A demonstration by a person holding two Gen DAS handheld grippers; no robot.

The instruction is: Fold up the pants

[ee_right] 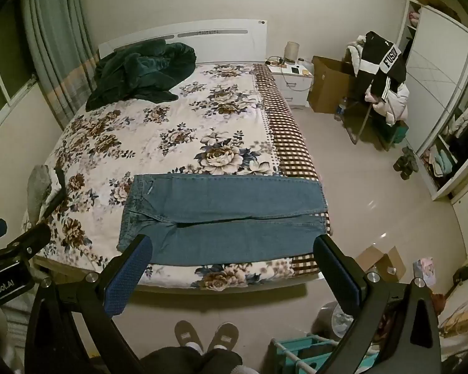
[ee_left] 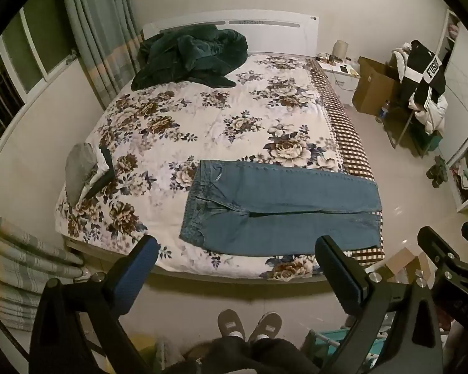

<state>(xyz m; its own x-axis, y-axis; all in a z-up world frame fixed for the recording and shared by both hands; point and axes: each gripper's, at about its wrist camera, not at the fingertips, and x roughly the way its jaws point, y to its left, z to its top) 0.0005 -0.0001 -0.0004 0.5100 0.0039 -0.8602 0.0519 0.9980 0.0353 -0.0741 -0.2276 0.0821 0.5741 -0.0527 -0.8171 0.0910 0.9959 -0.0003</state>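
Note:
Blue jeans [ee_left: 277, 205] lie flat across the near end of the bed, waist to the left, both legs stretched right to the bed's edge; they also show in the right wrist view [ee_right: 224, 215]. My left gripper [ee_left: 234, 246] is open and empty, held above the floor in front of the bed. My right gripper [ee_right: 231, 246] is open and empty too, beside the left one; its body shows in the left wrist view [ee_left: 446, 258]. Neither touches the jeans.
The bed has a floral cover [ee_left: 202, 118] with a dark green blanket [ee_left: 187, 59] at its head and grey-white clothes [ee_left: 84, 171] at its left side. A nightstand [ee_right: 293, 84], cardboard box [ee_right: 327, 84], clothes-laden chair [ee_right: 383, 93] and wardrobe [ee_right: 446, 93] stand right.

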